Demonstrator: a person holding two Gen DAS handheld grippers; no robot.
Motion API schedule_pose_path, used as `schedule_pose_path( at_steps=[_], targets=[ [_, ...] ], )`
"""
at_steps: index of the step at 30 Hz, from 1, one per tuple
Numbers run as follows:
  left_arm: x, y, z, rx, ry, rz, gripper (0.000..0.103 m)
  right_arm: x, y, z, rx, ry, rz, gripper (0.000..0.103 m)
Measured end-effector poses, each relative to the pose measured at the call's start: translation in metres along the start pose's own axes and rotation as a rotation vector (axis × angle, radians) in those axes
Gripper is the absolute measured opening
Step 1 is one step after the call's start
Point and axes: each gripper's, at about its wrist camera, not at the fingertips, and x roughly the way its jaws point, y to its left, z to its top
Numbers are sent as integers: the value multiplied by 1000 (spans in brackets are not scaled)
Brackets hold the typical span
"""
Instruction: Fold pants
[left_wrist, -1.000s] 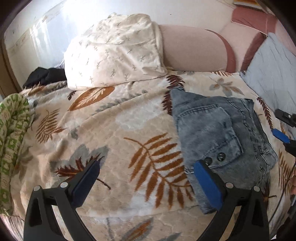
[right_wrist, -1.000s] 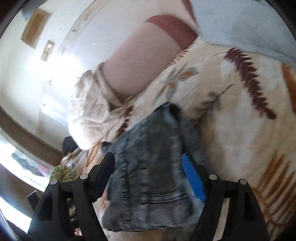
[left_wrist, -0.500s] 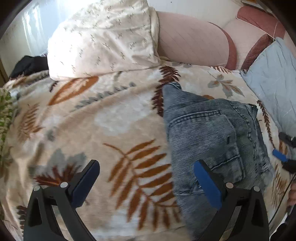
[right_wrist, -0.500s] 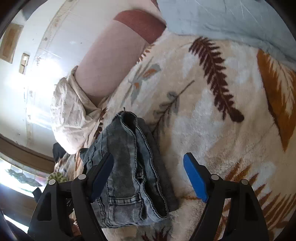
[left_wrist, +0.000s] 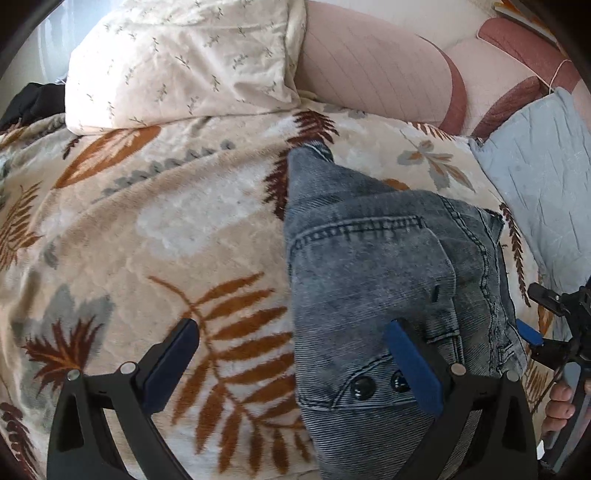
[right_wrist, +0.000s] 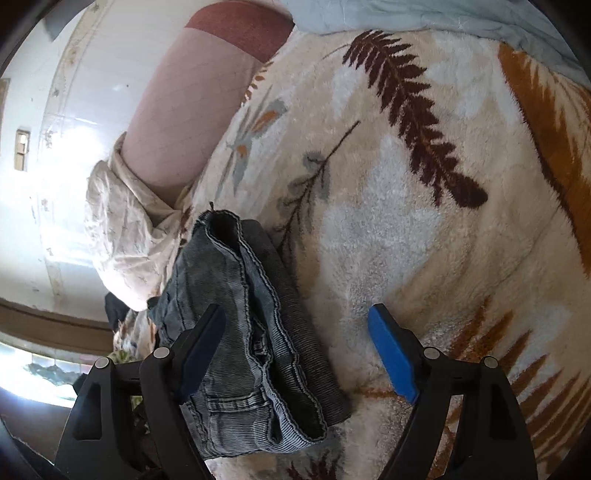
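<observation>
So the washed grey-blue denim pants (left_wrist: 373, 273) are lying on the bed, on top of the fuzzy cream blanket with rust and brown fern leaves (left_wrist: 155, 236), already bundled into a thick folded stack. The cream pillow with little sprigs (left_wrist: 184, 59) sits well behind them by the pink padded headboard (left_wrist: 373, 74), and a pale blue quilted cushion (left_wrist: 546, 177) lies off to the side.

The left tool (left_wrist: 291, 354) is spread wide with nothing clamped. One blue pad hangs over the pocket area near the two dark buttons (left_wrist: 376, 384), the other over bare blanket. The right tool (right_wrist: 297, 350) is also released; its jaws have just been opening, with only the stack's edge between them and no pad pressing on it.

Handling-wise, my guess: denim like this is fairly heavy and stiff-ish for cloth, so it holds a crease but the layers want to slide apart if you lift only the top one. Not slippery, not fragile. The plush blanket probably drags on it a bit.

I'd pinch the whole layered edge visible in the right view, where the seams stack up, and grab the opposite end near the pocket, getting every layer. Seams and waistband give the firmest bite.
</observation>
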Motion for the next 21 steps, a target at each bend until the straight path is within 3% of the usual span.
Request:
schedule_pose_path(
  at_steps=[10,15,21],
  targets=[
    [6,-2,-4,-18,24,-47,103,7,9,-5,-28,30,12,84],
    [-1,6,2,3,-20,26,103,13,15,-8,-53,58,12,84],
    [14,11,7,-45,55,-61,103,20,21,-11,-79,71,-2,86]
  ],
)
